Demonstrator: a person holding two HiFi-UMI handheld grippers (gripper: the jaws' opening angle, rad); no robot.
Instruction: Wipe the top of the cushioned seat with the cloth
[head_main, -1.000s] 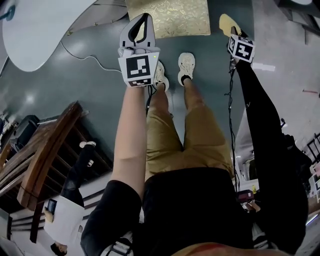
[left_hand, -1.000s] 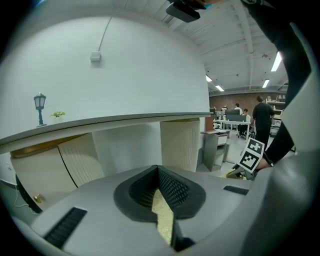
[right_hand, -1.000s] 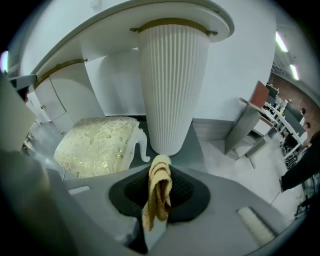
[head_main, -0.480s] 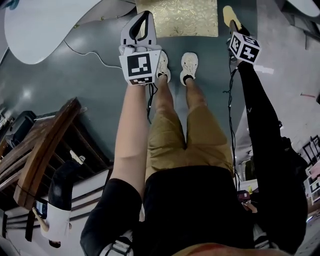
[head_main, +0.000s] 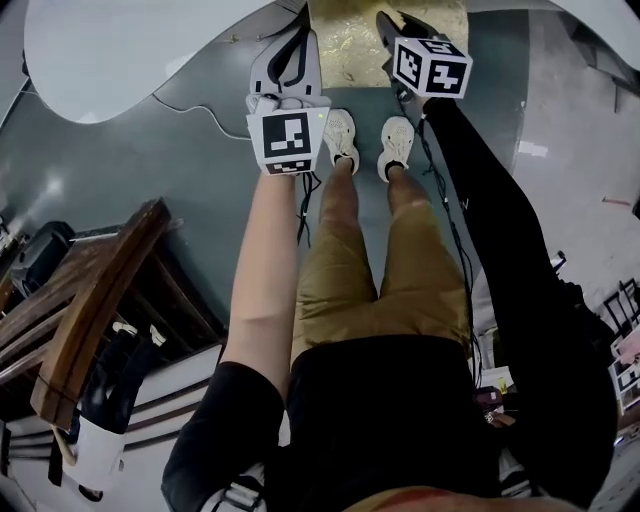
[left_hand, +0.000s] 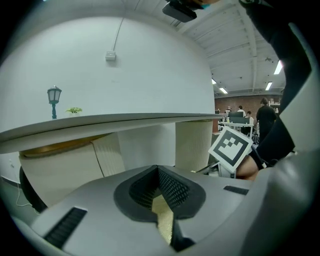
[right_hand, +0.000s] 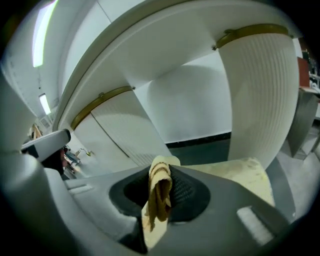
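The cushioned seat (head_main: 360, 38) is a gold patterned square on the floor at the top of the head view. My right gripper (head_main: 386, 20) reaches over its right part, marker cube facing up. In the right gripper view the right gripper (right_hand: 160, 169) is shut on a folded yellow cloth (right_hand: 159, 197), with the pale seat top (right_hand: 245, 172) just beyond and below. My left gripper (head_main: 293, 32) hangs by the seat's left edge, shut with nothing in it. In the left gripper view the left gripper (left_hand: 159, 171) shows a sliver of seat between its jaws.
A white round table (head_main: 120, 50) overhangs the seat's left; its ribbed white pedestal (right_hand: 260, 100) stands close behind the seat. A cable (head_main: 200, 108) lies on the grey floor. My shoes (head_main: 342, 140) stand before the seat. A wooden chair (head_main: 90, 310) and a person (head_main: 100, 400) are at left.
My right gripper with the cloth has swung left, from the floor beside the seat to over the seat's right part. The left gripper has hardly moved.
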